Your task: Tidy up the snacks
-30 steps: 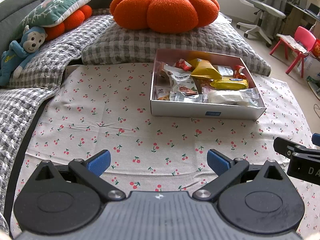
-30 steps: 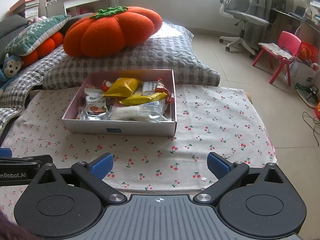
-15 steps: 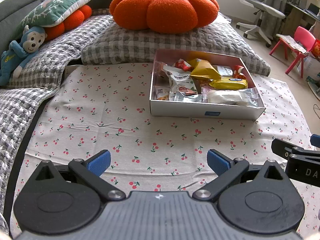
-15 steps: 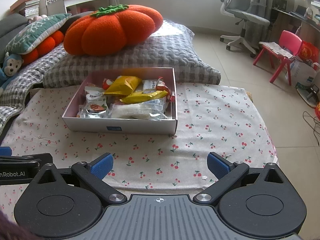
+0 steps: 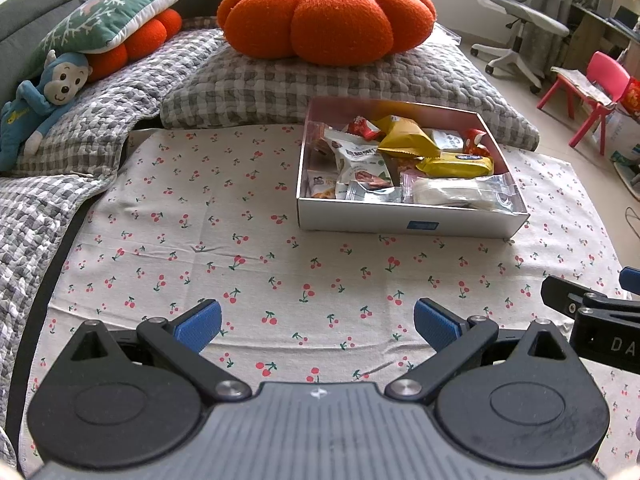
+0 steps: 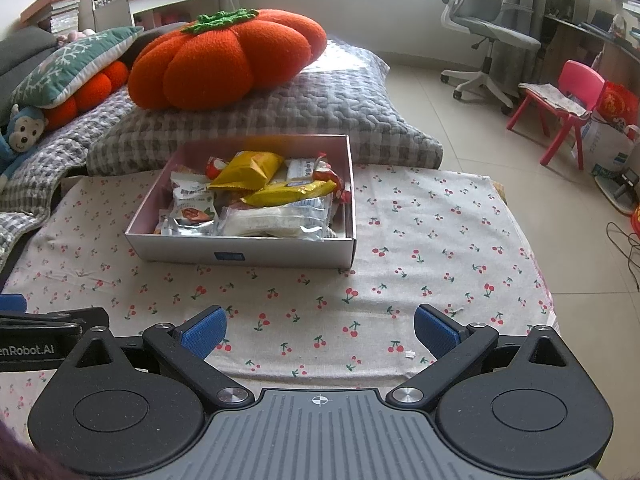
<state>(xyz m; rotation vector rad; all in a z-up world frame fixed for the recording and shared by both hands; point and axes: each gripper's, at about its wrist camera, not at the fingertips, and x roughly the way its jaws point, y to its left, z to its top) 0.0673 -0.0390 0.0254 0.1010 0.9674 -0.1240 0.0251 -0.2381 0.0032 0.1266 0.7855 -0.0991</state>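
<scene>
Left gripper (image 5: 317,326): blue pads wide apart, nothing between them, hovering over the near edge of the cherry-print cloth (image 5: 240,248). Right gripper (image 6: 320,327): same, pads spread, empty, also over the near edge of the cloth. They sit side by side (each one's arm shows at the edge of the other's view).

The cloth is bare between the grippers and the box, apart from a small white scrap (image 6: 409,355) just ahead of the right gripper.

White box (image 5: 408,225) sits on the cloth further out, right of centre in the left view, left of centre in the right view. All snacks are inside it, piled loosely:
- clear-wrapped white pack (image 5: 460,194) lying along the near wall, right side
- silver and white pouch (image 5: 362,166) on the left, overlapping smaller packets
- long yellow pack (image 5: 456,164) behind the white one
- yellow bag (image 5: 404,136) on top, toward the far side
- small red-wrapped pieces (image 5: 362,127) near the far wall (labels too small to read)

Beyond the box: grey checked cushion (image 5: 360,80) with an orange pumpkin plush (image 5: 326,14) on top. Far left: green snowflake pillow (image 5: 116,16) and a blue monkey toy (image 5: 38,98) on a grey checked blanket. Far right, on the floor: grey office chair (image 6: 490,40), pink child's chair (image 6: 568,98).
</scene>
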